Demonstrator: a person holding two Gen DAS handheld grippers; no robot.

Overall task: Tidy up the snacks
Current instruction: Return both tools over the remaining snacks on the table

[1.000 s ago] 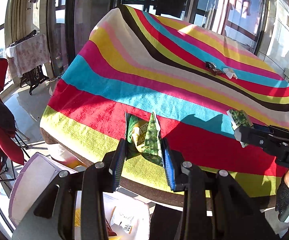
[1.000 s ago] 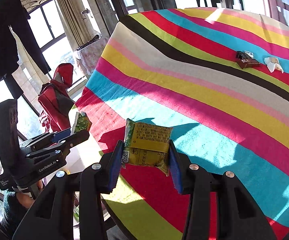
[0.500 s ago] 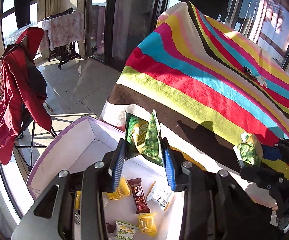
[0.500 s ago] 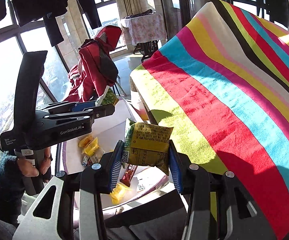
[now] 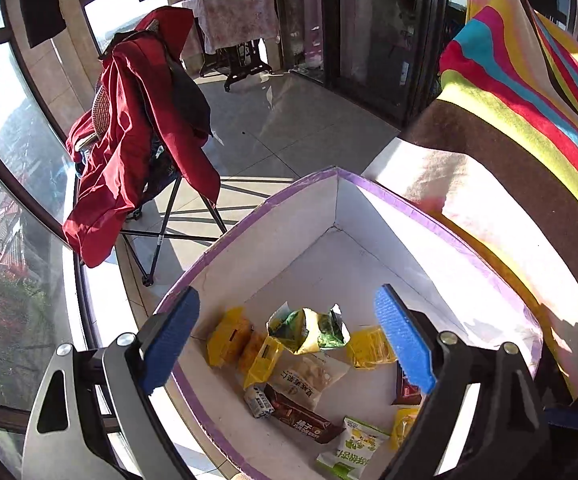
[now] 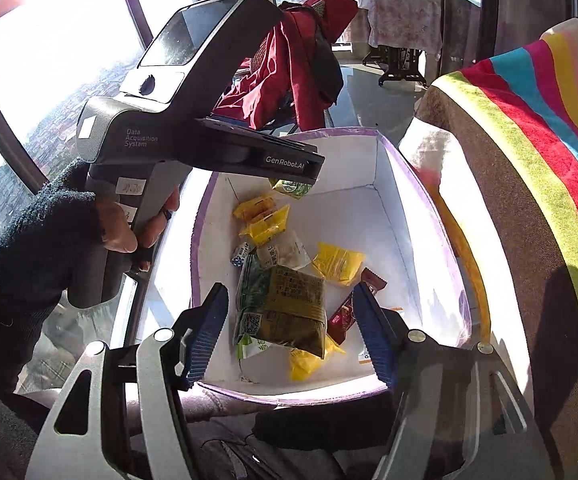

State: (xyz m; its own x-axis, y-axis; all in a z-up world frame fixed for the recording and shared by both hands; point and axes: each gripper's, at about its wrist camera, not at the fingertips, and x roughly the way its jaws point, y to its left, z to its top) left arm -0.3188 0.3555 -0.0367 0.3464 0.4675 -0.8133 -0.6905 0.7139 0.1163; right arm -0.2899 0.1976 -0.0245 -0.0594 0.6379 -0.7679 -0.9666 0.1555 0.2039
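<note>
White box [image 5: 385, 216] (purple-rimmed), yellow packets [image 6: 339, 263], rainbow-striped cloth [image 5: 529, 92].

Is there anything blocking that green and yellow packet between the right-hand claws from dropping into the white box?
Nothing visible does. The green and yellow packet sits between the right gripper fingers, which are spread apart, directly above the open white box. Only snacks already in the box lie beneath it, like the yellow packet.

Each hand-held gripper [image 5: 287, 340] has grey arms, silver screws and ribbed blue pads [image 6: 205, 330]. The left hand [image 6: 137, 226] wears a black knitted sleeve [image 6: 33, 256].
</note>
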